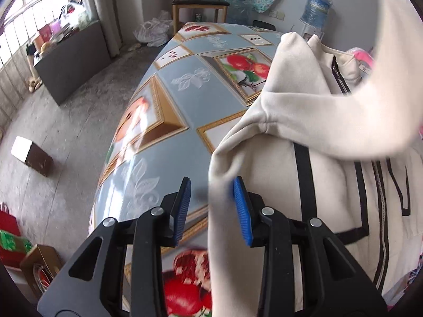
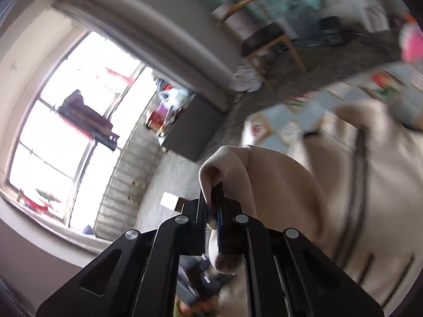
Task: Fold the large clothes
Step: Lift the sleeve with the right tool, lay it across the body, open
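Observation:
A cream fleece jacket (image 1: 304, 100) with black trim and a zip lies on the right part of the table (image 1: 179, 84), which has a blue cloth printed with fruit. My left gripper (image 1: 211, 206) points down over the jacket's left edge. Its blue pads (image 1: 182, 208) stand apart, and a fold of cream fabric hangs between them, close to the right pad. In the blurred right wrist view, my right gripper (image 2: 215, 211) is shut on a bunched cream fold of the jacket (image 2: 290, 185), held up above the table (image 2: 280, 121). A lifted sleeve sweeps across the upper right of the left wrist view.
A wooden chair (image 1: 199, 2) and a water jug (image 1: 317, 8) stand beyond the table's far end. On the floor to the left are a small box (image 1: 31, 155), a grey cabinet (image 1: 71, 60) and a plastic bag (image 1: 153, 30). A pink item (image 1: 362, 54) lies behind the jacket.

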Demonstrator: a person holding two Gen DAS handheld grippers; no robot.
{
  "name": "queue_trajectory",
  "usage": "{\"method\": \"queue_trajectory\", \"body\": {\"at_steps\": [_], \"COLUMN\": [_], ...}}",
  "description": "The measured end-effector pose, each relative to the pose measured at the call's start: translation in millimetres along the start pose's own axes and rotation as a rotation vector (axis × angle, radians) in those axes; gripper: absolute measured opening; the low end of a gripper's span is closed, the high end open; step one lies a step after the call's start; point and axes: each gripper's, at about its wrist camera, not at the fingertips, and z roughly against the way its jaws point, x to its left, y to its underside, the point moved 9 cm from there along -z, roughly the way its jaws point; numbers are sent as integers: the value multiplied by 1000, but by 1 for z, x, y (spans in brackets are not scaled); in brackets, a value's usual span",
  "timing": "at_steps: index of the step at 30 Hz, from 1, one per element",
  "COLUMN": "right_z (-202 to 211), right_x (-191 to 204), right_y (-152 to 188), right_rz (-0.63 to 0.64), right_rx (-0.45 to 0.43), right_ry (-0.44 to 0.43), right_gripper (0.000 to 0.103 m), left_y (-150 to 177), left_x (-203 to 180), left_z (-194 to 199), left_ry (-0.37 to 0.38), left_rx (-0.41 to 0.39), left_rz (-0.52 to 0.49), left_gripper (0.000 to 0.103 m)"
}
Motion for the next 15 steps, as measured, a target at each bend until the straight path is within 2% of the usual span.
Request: {"method": "queue_trajectory", "body": {"at_steps": [1,4,6,8,10,11,15], "right_z": [-23,-100,-118,-131,-139,-142,-121], "right_x": [22,120,173,201,199,185,89], "right_y": [-14,-57,-68,-63,-54,-50,-55], "right_rz": [9,90,175,230,246,247,118], "right_rx": [30,101,87,97,120,125,116], "right_ry": [-16,-77,-132,-170,-173,-153,-87], "right_gripper": [6,6,6,6,6,6,6], "left_y": [2,4,4,3,2,1,-4], "left_x": [3,11,18,22,25,25,23], "left_z": [3,10,14,15,13,11,2], "left_ry": [3,-7,-16,-26,-44,-47,-48], "left_rx": [-1,-7,-13,-15,-9,-7,8], "left_rz": [13,45,65,73,68,62,46], "left_gripper": [33,33,32,32,32,32,32]}}
